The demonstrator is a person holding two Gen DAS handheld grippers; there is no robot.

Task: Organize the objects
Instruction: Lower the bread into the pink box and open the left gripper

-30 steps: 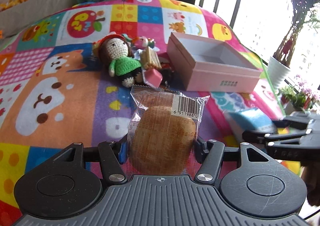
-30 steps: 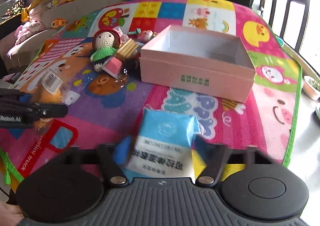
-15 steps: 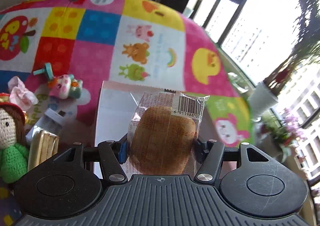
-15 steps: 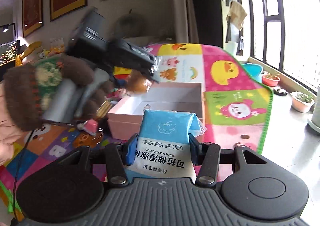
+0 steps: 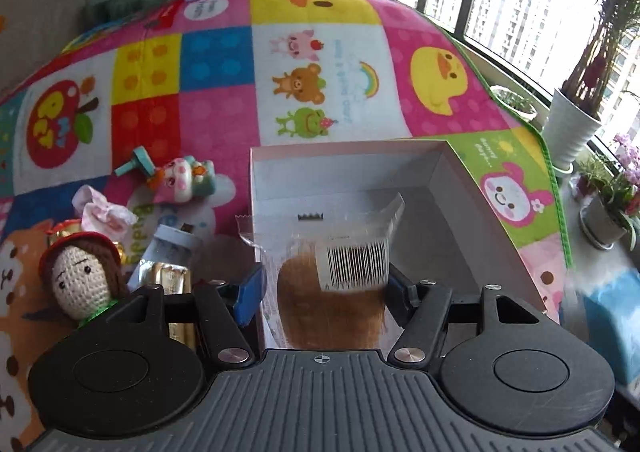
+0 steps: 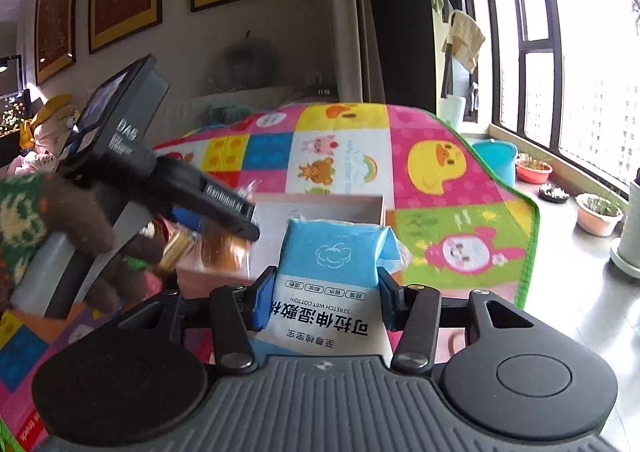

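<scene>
Your left gripper (image 5: pixel 324 284) is over the pink box (image 5: pixel 472 212), and its jaws are opening: the wrapped pastry (image 5: pixel 332 292) between them is blurred downward and seems to be slipping free into the box. I judge this the first item going in, since the white floor of the box that shows looks bare.

Your right gripper (image 6: pixel 320 292) is clamped about half wide on the blue wet-wipe pack (image 6: pixel 332 264), both pads pressing its sides. It hangs on the near side of the box, to the right of the left gripper, so I take it as next in line.

Much is left. On the play mat (image 5: pixel 224 60), left of the box, lie the crochet doll (image 5: pixel 80 276), a small pig toy (image 5: pixel 180 182), a pink crumpled wrapper (image 5: pixel 102 212), a clear packet (image 5: pixel 168 252) and a gold-wrapped snack (image 5: pixel 172 280), all untouched.

As to lie: the pastry's long axis runs away from you along the fingers, its barcode end far and its round brown body near. The wipe pack also stands lengthwise in your right claw, plain blue end far, printed white end near, its text upside down from your view.
</scene>
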